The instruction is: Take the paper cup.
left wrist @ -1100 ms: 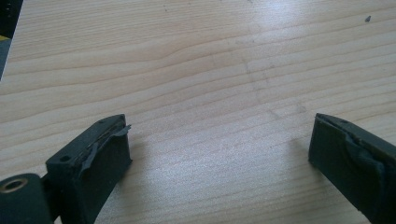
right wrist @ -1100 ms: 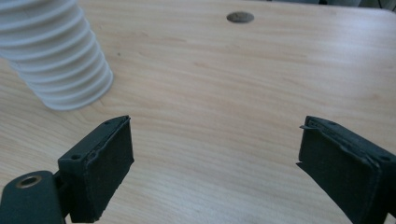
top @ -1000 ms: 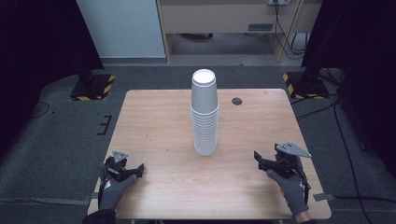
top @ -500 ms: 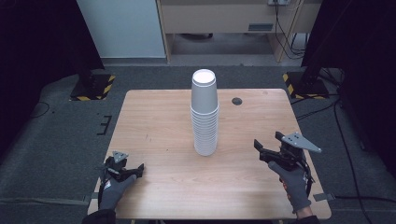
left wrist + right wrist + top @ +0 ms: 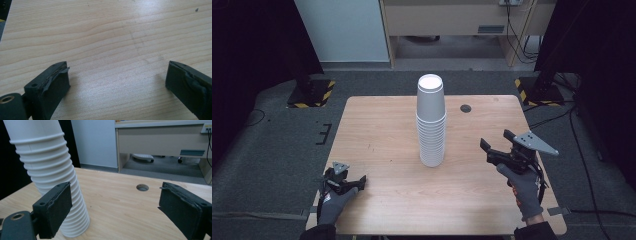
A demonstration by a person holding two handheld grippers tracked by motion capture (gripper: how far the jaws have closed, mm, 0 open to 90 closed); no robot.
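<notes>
While both tongs gape wide, empty: right tongs (image 5: 492, 151) near unmarked cup stack (image 5: 431, 125).

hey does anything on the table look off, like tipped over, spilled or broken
Nothing spilled or tipped. The stack of white cups stands upright mid-table. One small oddity: the pad lining on the left gripper looks frayed and peeling at its edge.

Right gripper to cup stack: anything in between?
Nothing. In the high view only bare table lies between the right gripper and the cup stack. The right gripper view shows its jaws open, the stack beside one jaw.
</notes>
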